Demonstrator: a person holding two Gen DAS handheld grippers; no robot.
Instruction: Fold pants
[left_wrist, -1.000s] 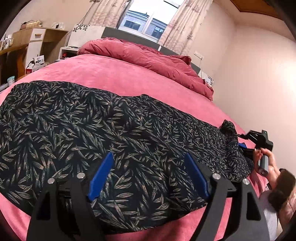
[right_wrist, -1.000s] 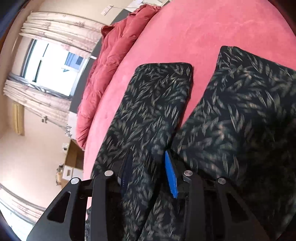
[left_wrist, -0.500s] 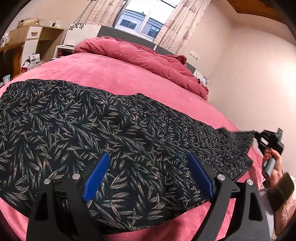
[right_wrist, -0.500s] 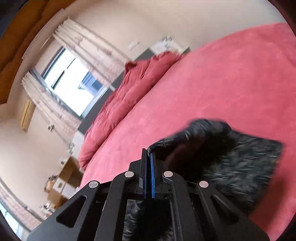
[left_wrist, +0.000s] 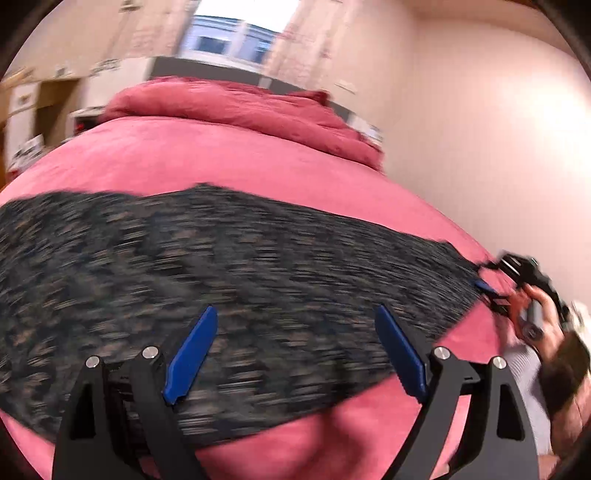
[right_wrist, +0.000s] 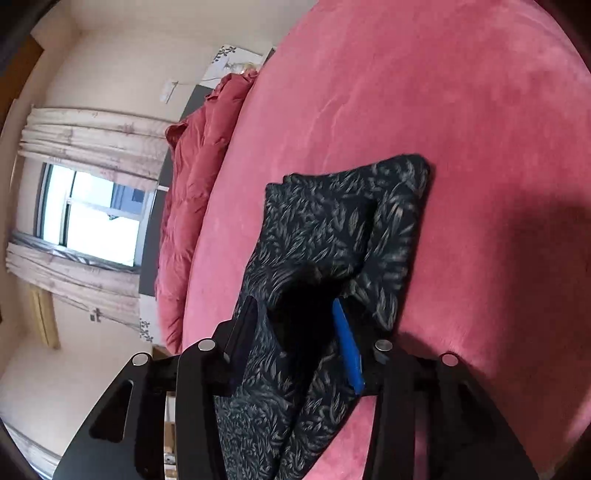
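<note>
**Pants spread on bed, right hand-held gripper releasing the leg end**

While the left-wrist view is smeared by motion blur, the layout reads clearly enough: the dark leaf-print pants (left_wrist: 229, 280) lie flat across the pink bed (left_wrist: 207, 162), stretched from the left edge of that view to the right.

Left hand-held gripper (left_wrist: 293, 349): jaws spread wide, blue pads well apart, nothing pinched. Pants lie below and ahead of the pads; contact with the fabric cannot be judged through the blur.

Right hand-held gripper (right_wrist: 295, 339): jaws opening. A bunched end of the pants (right_wrist: 332, 236) sits between the fingers and runs forward from them onto the bed (right_wrist: 461, 110). Fabric lies against the left finger; the blue right pad (right_wrist: 347, 347) shows a dark gap beside it, so the cloth is no longer squeezed.

From the left-wrist view, the right hand-held gripper (left_wrist: 491, 280) is at the far right end of the pants, at the bed's edge, carried by a person's hand (left_wrist: 543, 317).

A red duvet (left_wrist: 236, 107) is heaped at the head of the bed, apart from the pants.
</note>
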